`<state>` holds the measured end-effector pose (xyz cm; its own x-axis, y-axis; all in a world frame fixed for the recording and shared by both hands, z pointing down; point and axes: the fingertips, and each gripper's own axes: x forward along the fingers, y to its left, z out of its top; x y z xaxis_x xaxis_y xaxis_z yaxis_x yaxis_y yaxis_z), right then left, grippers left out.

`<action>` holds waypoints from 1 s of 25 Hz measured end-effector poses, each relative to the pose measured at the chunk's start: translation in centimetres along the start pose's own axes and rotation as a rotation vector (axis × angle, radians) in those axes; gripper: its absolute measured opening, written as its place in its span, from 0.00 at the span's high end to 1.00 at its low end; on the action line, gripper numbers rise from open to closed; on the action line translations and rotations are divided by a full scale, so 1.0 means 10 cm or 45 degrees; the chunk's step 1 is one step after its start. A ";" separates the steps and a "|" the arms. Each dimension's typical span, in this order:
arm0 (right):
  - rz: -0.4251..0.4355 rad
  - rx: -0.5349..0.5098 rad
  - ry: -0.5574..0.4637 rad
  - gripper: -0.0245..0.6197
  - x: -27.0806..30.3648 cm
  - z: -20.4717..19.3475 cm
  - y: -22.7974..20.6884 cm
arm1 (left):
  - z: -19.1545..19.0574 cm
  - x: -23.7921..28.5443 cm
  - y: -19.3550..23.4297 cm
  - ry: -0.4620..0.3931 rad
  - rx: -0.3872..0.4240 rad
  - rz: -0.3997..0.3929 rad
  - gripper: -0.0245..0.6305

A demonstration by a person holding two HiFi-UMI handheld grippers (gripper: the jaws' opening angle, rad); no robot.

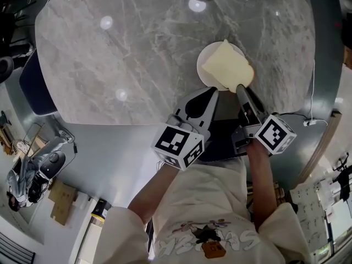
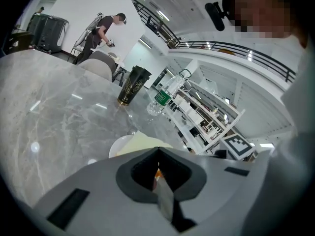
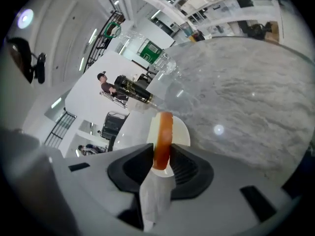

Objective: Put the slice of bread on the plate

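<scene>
A pale slice of bread [image 1: 228, 65] with an orange-brown crust hangs over the white plate [image 1: 204, 59] near the front edge of the marble table [image 1: 137, 54]. My right gripper [image 1: 240, 88] is shut on the slice's near edge. In the right gripper view the bread [image 3: 163, 132] stands edge-on between the jaws of the right gripper [image 3: 162, 156], with the plate [image 3: 184, 132] behind it. My left gripper [image 1: 212, 92] hovers just left of the plate at the table edge. In the left gripper view the left gripper [image 2: 157, 154] looks shut and empty, with bread [image 2: 142, 140] and plate [image 2: 119, 144] beyond it.
A dark tumbler [image 2: 132, 85] and a clear plastic bottle [image 2: 165, 95] stand at the far side of the table. A dark chair [image 1: 33, 87] sits at the table's left edge. A person [image 2: 101, 28] stands in the background.
</scene>
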<state>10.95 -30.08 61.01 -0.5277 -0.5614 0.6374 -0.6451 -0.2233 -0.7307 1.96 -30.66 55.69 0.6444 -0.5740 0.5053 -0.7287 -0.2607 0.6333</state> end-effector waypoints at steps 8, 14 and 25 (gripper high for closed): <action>-0.224 -0.447 0.096 0.51 0.05 -0.06 -0.10 | 0.00 0.05 -0.03 0.025 -0.042 -0.034 0.97; -0.241 -0.551 0.086 0.47 0.01 -0.04 -0.02 | 0.08 0.02 -0.08 0.013 -0.048 -0.045 0.97; -0.244 -0.516 -0.066 0.48 -0.34 0.19 0.09 | 0.31 -0.17 -0.40 -0.066 -0.024 -0.119 0.97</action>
<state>13.21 -29.90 57.73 -0.3558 -0.5820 0.7313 -0.8983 -0.0031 -0.4395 3.07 -31.01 50.50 0.6963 -0.5871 0.4129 -0.6611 -0.3006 0.6874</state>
